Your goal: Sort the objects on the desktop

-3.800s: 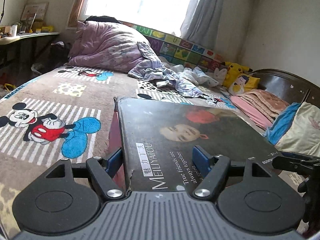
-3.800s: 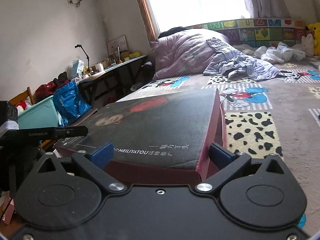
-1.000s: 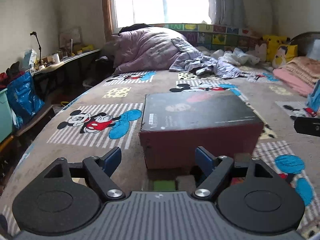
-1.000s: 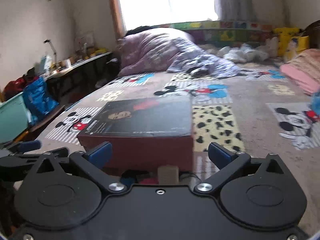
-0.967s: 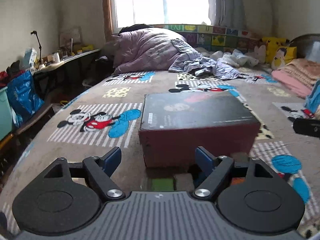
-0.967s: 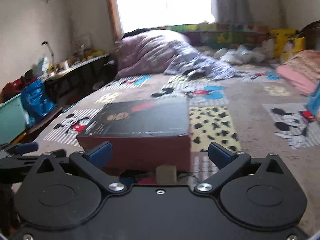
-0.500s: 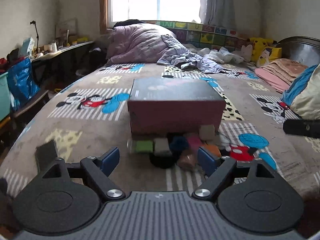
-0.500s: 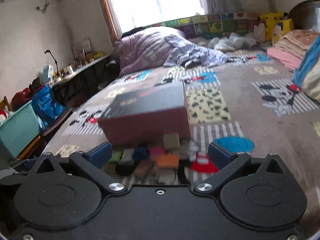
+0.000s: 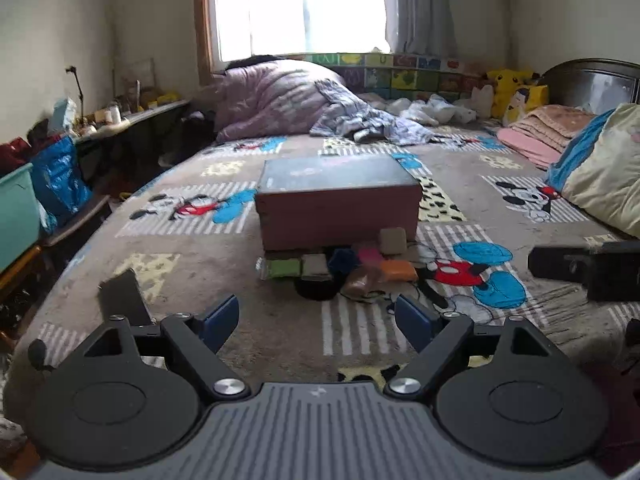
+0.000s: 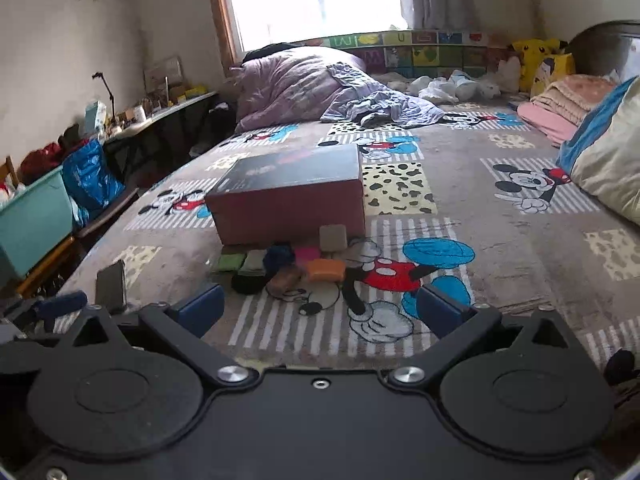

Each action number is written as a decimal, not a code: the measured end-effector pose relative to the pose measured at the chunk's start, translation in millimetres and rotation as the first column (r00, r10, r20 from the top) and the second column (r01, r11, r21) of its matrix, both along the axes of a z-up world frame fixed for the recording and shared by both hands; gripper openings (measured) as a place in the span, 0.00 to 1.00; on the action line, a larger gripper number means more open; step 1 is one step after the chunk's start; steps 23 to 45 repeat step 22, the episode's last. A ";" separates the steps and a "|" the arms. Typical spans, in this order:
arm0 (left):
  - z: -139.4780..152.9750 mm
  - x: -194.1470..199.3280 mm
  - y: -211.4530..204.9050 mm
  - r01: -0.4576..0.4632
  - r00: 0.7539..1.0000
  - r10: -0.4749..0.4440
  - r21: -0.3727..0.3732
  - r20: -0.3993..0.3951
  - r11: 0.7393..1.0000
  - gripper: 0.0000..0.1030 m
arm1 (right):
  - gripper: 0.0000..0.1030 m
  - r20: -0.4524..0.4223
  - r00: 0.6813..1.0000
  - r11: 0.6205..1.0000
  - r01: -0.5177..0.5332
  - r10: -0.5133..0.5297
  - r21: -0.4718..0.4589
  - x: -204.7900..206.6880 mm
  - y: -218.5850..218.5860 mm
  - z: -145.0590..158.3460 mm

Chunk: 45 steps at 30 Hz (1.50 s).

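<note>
A dark-topped red box (image 9: 338, 204) (image 10: 290, 196) lies upside down on the cartoon-print bed cover. Several small soft blocks lie heaped at its near edge: a green one (image 9: 283, 268), an orange one (image 9: 398, 270) (image 10: 326, 269), a beige one (image 10: 333, 238), a pink one (image 9: 370, 253) and a black round one (image 10: 248, 283). My left gripper (image 9: 318, 320) is open and empty, back from the heap. My right gripper (image 10: 320, 306) is open and empty too, also short of the heap.
A dark flat phone-like slab (image 9: 122, 298) (image 10: 111, 286) lies on the cover at the near left. Bedding (image 9: 280, 98), folded blankets (image 9: 536, 132) and a pillow (image 9: 604, 184) ring the bed. A teal bin (image 10: 28, 216) and a blue bag (image 10: 92, 180) stand by the left edge.
Both grippers have let go of the box and drawn back from it. The box now lies on the bed with the heap of blocks showing in front of it.
</note>
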State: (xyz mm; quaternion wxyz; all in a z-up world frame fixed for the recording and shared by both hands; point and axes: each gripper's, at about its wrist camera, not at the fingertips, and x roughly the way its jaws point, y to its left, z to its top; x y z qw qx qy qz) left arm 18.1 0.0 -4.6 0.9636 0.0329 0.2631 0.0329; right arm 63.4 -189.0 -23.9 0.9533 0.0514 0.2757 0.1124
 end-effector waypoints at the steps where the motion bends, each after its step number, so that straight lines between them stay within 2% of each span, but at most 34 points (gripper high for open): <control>1: 1.8 -1.9 0.1 -0.002 1.000 0.002 0.005 0.008 1.000 0.83 | 0.99 0.002 1.000 1.000 -0.002 0.002 -0.007 -2.5 1.3 0.2; 5: 8.0 -7.0 2.1 0.002 1.000 -0.002 -0.012 0.019 1.000 0.83 | 0.99 -0.002 1.000 1.000 -0.017 0.017 -0.009 -9.6 2.7 1.9; 19: 16.0 -18.1 -4.8 0.032 0.998 -0.032 -0.001 0.052 0.999 0.83 | 0.99 0.017 1.000 1.000 -0.022 0.022 -0.014 -23.9 4.6 5.4; 45: 16.7 -20.0 -4.2 0.029 0.998 -0.029 0.001 0.054 1.000 0.82 | 0.99 0.021 1.000 1.000 -0.023 0.024 -0.015 -25.5 5.9 5.9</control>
